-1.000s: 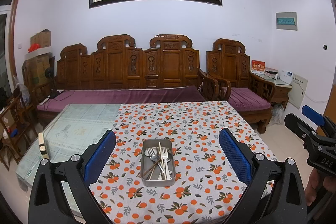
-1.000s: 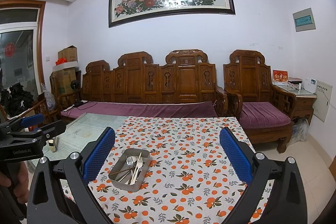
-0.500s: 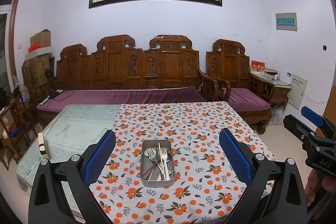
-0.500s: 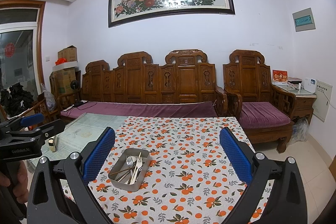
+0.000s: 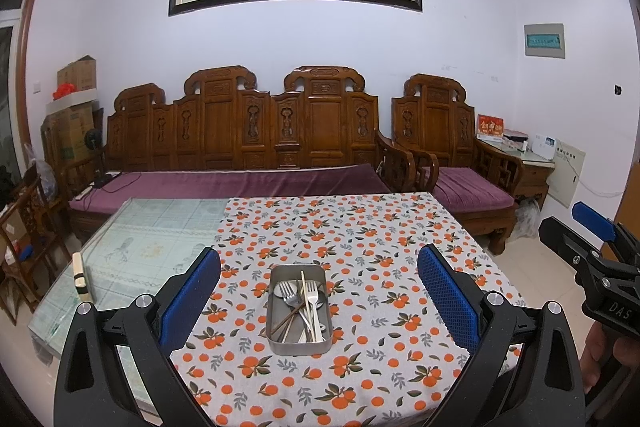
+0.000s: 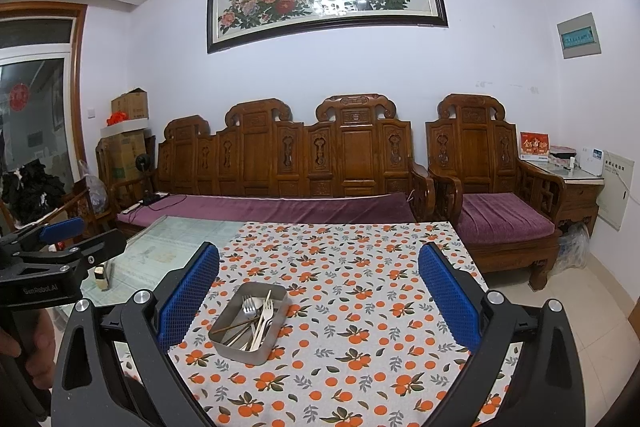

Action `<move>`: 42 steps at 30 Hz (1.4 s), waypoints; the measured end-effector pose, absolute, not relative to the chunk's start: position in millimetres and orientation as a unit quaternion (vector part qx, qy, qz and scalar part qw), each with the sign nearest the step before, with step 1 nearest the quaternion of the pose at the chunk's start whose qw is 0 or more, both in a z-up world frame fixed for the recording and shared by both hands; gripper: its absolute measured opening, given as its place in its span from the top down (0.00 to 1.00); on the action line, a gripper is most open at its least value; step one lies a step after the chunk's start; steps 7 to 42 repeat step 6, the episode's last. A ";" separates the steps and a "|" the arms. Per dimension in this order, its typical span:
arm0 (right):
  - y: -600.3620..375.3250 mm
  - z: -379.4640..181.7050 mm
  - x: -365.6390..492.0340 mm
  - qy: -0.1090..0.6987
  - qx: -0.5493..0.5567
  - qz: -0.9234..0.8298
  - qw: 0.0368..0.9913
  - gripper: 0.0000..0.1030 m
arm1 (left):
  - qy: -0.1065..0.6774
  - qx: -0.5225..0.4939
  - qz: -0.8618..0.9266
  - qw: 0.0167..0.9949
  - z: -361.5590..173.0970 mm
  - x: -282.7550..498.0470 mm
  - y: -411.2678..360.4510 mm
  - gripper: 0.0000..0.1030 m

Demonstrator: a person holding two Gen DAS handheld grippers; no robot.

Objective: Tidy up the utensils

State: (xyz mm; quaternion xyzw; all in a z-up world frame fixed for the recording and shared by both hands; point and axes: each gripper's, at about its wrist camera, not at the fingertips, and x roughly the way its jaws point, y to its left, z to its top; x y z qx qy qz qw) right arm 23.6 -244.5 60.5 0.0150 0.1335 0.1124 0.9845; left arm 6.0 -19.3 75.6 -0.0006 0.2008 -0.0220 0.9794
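Note:
A rectangular metal tray [image 5: 276,345] sits on the orange-print tablecloth and holds forks [image 5: 311,301], a spoon and brown chopsticks [image 5: 289,319]. It also shows in the right wrist view [image 6: 240,351], with the forks [image 6: 260,311] inside it. My left gripper [image 5: 319,297] is open and empty, held above and in front of the tray. My right gripper [image 6: 319,297] is open and empty, with the tray near its left finger. The right gripper [image 5: 592,227] shows at the right edge of the left wrist view. The left gripper [image 6: 64,233] shows at the left edge of the right wrist view.
The tablecloth [image 5: 360,247] covers the right part of a glass-topped table [image 5: 140,247]. A small block [image 5: 80,277] stands near the table's left edge. A carved wooden sofa [image 5: 248,147] and armchair [image 5: 452,155] stand behind the table.
Both grippers have barely shifted; the tray and utensils lie as before.

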 end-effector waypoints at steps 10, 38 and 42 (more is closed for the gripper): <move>-244.2 61.7 23.7 0.134 0.014 0.113 0.984 0.03 | 0.201 0.000 -0.022 0.979 75.5 6.4 -19.2 0.08; -244.2 61.7 23.7 0.134 0.014 0.113 0.984 0.03 | 0.201 0.000 -0.022 0.979 75.5 6.4 -19.2 0.08; -244.2 61.7 23.7 0.134 0.014 0.113 0.984 0.03 | 0.201 0.000 -0.022 0.979 75.5 6.4 -19.2 0.08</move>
